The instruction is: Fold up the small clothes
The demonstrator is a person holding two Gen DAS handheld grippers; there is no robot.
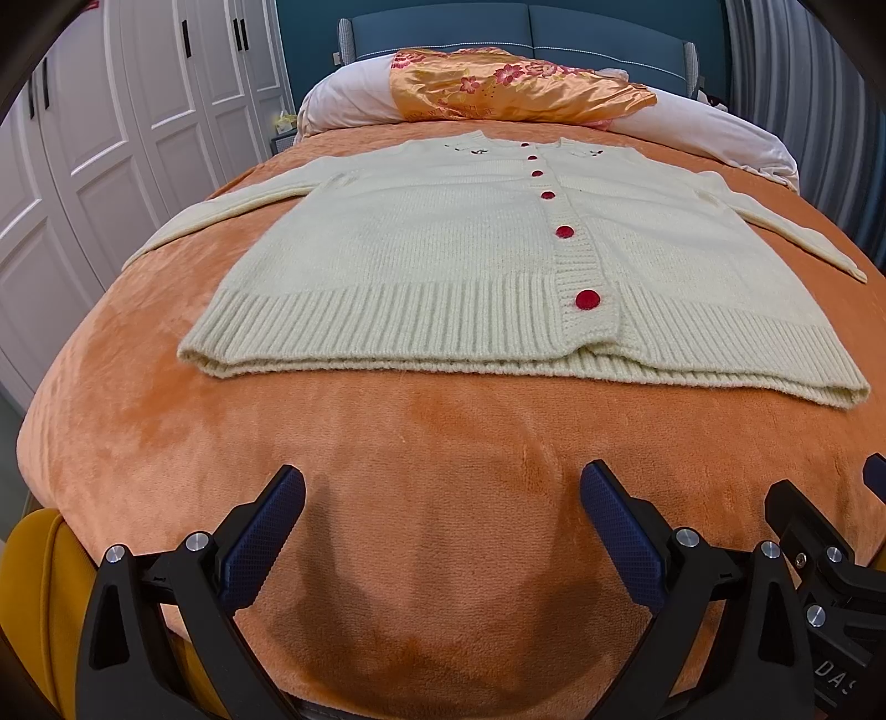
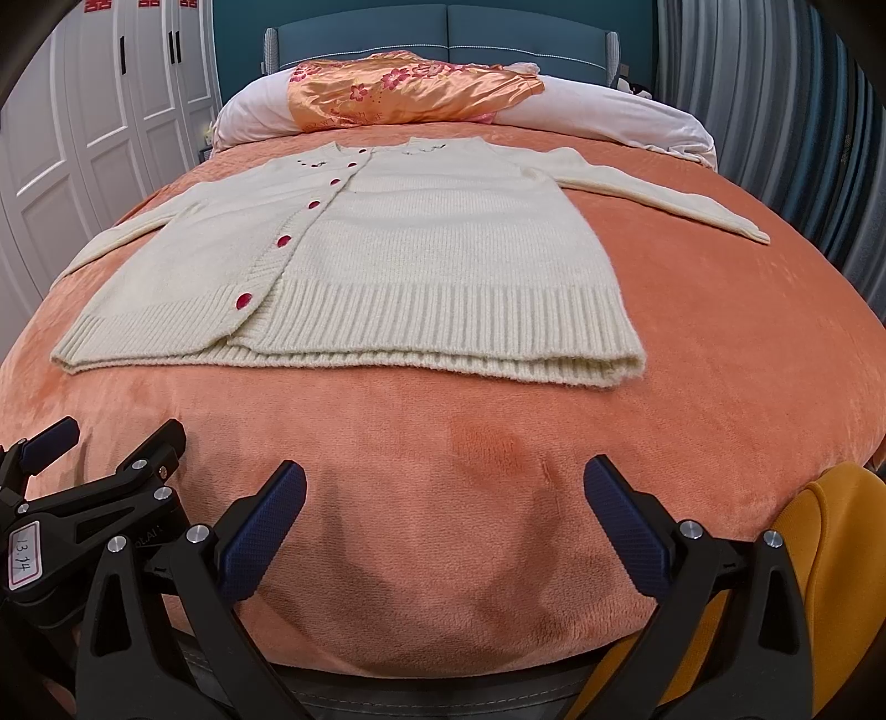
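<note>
Cream knitted cardigan [image 1: 443, 260] spread flat, front up, on an orange plush blanket [image 1: 421, 443] covering the bed, buttoned down the middle with a row of red buttons [image 1: 587, 299]. Ribbed hem nearest the cameras, neckline toward the headboard [image 1: 526, 27]. Both sleeves stretched out sideways, one toward each edge of the bed. Not yet folded anywhere.

Left gripper [image 1: 443, 501] low over the near end of the blanket, fingers [image 1: 266, 531] spread wide, nothing between them, well short of the hem. Right gripper [image 2: 444, 498] just beside it at the same near edge, fingers [image 2: 626, 526] likewise wide apart and empty, also clear of the cardigan [image 2: 387, 266]. Each gripper visible at the margin of the other's view: the right one at the far right edge of the left wrist view, the left one [image 2: 105, 443] at the lower left of the right wrist view, with a small white label on its body.

Beyond the cardigan, a white pillow [image 1: 692, 127] across the head of the bed with a shiny orange flowered cloth [image 1: 509, 83] draped over it. White panelled wardrobe doors [image 1: 111, 127] along the left. Mustard-yellow fabric [image 2: 830, 554] at the near corners of the bed.
</note>
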